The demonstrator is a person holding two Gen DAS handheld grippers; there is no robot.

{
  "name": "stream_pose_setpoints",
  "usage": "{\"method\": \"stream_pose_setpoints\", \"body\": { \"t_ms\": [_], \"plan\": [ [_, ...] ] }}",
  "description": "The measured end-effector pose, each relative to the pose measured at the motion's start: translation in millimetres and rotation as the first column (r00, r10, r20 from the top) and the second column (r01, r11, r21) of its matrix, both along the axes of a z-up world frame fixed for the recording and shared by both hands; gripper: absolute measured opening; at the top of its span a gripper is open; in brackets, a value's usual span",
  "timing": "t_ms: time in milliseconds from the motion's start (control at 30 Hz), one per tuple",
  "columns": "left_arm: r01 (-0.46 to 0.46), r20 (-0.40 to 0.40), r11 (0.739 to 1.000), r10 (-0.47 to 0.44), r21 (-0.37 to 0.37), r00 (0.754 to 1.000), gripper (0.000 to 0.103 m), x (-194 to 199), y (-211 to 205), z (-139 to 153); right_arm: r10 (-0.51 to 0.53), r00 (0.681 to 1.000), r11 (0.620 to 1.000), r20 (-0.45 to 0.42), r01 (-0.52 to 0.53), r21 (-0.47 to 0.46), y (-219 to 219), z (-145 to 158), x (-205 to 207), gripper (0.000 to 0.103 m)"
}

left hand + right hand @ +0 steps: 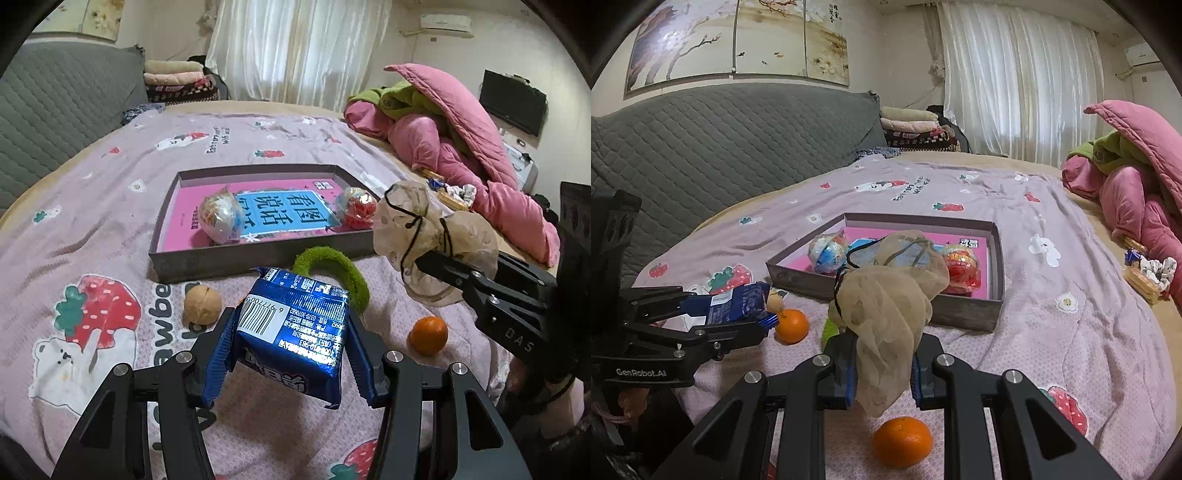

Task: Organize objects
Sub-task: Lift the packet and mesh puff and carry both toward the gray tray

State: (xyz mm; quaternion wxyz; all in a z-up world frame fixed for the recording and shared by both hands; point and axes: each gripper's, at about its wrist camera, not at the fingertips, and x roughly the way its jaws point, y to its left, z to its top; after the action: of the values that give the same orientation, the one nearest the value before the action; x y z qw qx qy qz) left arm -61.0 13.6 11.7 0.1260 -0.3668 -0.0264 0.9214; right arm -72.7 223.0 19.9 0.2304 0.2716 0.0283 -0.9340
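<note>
My left gripper [291, 332] is shut on a blue snack packet [295, 332], held above the bedspread in front of the grey tray [258, 254]; it also shows in the right wrist view [768, 317] with the packet [735, 302]. My right gripper [882, 365] is shut on a beige mesh pouch [886, 306] with black drawstrings, near the tray's front wall [886, 299]; the pouch shows in the left wrist view [424, 236]. The tray holds a pink book [273, 218] and two wrapped toy balls [221, 218] [356, 208].
On the strawberry bedspread lie a walnut [202, 306], a green hair loop [332, 269] and two oranges [792, 325] [903, 441]. Pink and green quilts [461, 147] are piled at the right, with snacks [1145, 277] beside them. A grey headboard [720, 147] stands at the left.
</note>
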Motion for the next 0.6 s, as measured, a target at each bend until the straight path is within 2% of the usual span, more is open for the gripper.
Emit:
{"method": "stream_pose_setpoints", "body": {
  "t_ms": [600],
  "plan": [
    [-0.066, -0.046, 0.998, 0.066, 0.001, 0.997, 0.058, -15, -21, 8, 0.013, 0.999, 1.0, -0.05, -0.013, -0.002, -5, 6, 6, 0.022]
  ]
}}
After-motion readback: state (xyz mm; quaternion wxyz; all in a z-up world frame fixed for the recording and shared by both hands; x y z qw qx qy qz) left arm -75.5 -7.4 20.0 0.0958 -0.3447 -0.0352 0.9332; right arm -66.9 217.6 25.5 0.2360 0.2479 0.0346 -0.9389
